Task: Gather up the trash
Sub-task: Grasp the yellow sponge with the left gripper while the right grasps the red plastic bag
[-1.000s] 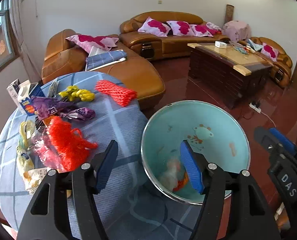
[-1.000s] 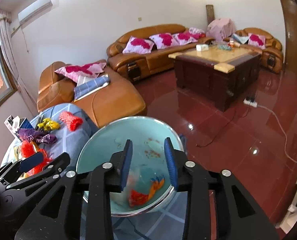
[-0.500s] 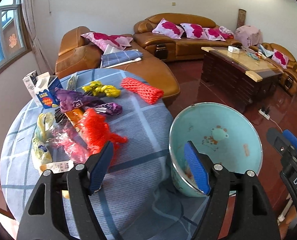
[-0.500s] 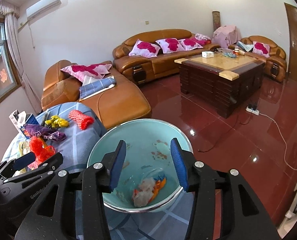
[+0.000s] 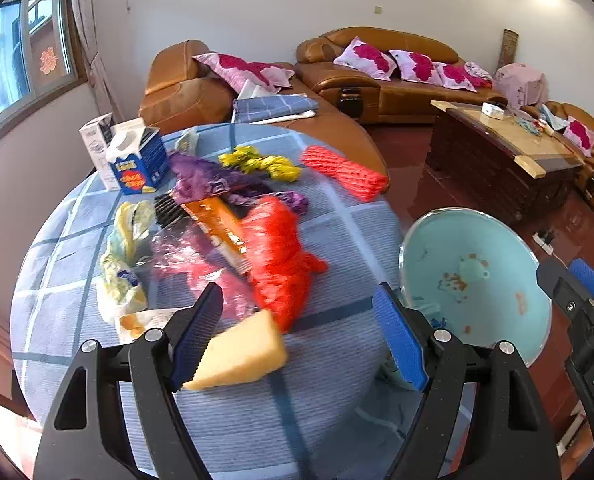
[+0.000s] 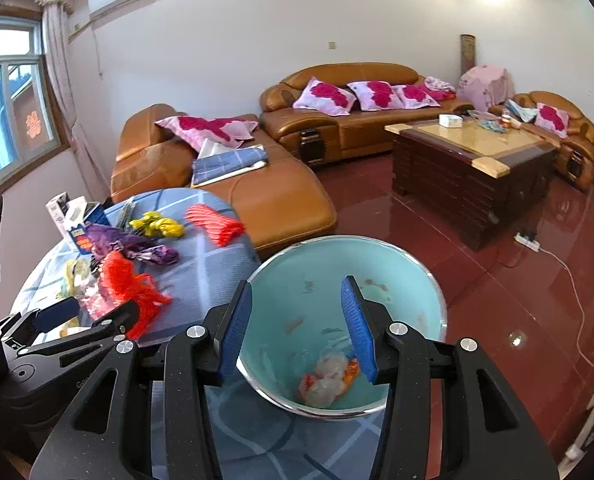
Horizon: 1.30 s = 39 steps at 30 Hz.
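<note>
So, left wrist view: your left gripper (image 5: pixel 299 336) hangs over the near part of the round table (image 5: pixel 337 412) with its blue checked cloth, jaws spread wide and just been opening, nothing pinched. A yellow sponge wedge (image 5: pixel 241 354) lies on the cloth between the fingers, right beside the left pad; contact there is unclear. Past it sits the trash pile: red mesh netting (image 5: pixel 281 256), an orange wrapper (image 5: pixel 217 224), clear pink plastic (image 5: pixel 189 256), a pale yellow-green bag (image 5: pixel 123 264), a purple wrapper (image 5: pixel 209 180), a yellow crumpled wrapper (image 5: pixel 263 164), a red foam fruit net (image 5: pixel 343 172) near the far edge, and a blue carton (image 5: pixel 139 160) beside a white box (image 5: pixel 97 144) at the far left. The teal bin (image 5: pixel 477 284) stands off the table's right edge, and your right gripper (image 5: pixel 589 300) shows at the right border.

Right wrist view: your right gripper (image 6: pixel 297 324) hovers over the teal bin (image 6: pixel 401 276), jaws partly apart, holding nothing, having just opened a little. Crumpled wrappers (image 6: pixel 329 376), whitish with orange and red, lie at the bin's bottom. Your left gripper (image 6: pixel 69 324) shows low on the left over the table (image 6: pixel 213 264). Red mesh netting (image 6: pixel 131 284), purple wrapper (image 6: pixel 137 246), yellow wrapper (image 6: pixel 159 226) and red foam net (image 6: pixel 215 228) lie on the cloth. Behind are brown leather sofas (image 6: pixel 257 196) and a dark coffee table (image 6: pixel 473 164) on the red floor.
</note>
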### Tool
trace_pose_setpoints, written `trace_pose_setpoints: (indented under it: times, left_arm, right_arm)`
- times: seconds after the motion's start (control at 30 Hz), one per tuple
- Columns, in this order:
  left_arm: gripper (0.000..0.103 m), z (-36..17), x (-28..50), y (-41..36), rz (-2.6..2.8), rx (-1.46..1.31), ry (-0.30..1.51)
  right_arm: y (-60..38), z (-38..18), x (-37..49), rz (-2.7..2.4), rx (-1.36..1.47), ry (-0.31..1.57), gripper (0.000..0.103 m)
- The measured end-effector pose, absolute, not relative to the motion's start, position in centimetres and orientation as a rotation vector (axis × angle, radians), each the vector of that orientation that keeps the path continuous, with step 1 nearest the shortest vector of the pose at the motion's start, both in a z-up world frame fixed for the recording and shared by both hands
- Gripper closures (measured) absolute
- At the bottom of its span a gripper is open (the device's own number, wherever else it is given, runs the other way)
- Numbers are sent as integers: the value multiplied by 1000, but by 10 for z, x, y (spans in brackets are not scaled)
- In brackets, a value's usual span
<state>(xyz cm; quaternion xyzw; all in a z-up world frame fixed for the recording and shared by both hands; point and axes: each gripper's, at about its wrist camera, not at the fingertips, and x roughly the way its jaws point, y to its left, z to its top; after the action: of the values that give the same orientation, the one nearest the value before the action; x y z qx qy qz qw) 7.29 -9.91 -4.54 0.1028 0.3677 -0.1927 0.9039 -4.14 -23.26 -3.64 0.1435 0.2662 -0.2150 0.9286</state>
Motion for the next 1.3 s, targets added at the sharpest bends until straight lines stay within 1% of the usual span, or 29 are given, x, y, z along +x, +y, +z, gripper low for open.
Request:
trace_pose_setpoints:
  times: [0.3, 0.6, 0.83, 1.27, 1.3]
  left_arm:
    - [27, -55, 93, -54, -343, 174, 799]
    - [27, -67, 105, 17, -245, 160, 806]
    - [27, -78, 116, 54, -207, 131, 837]
    - [27, -84, 120, 44, -276, 151, 848]
    - [27, -83, 119, 43, -282, 158, 842]
  right_arm:
    - [-200, -40, -14, -366, 280, 572, 56]
    - [-157, -41, 16, -245, 225, 600, 56]
    - [-142, -49, 36, -193, 216, 631, 56]
    - [-130, -62, 91, -117, 219, 707, 55]
    - [-130, -64, 94, -110, 217, 712, 61]
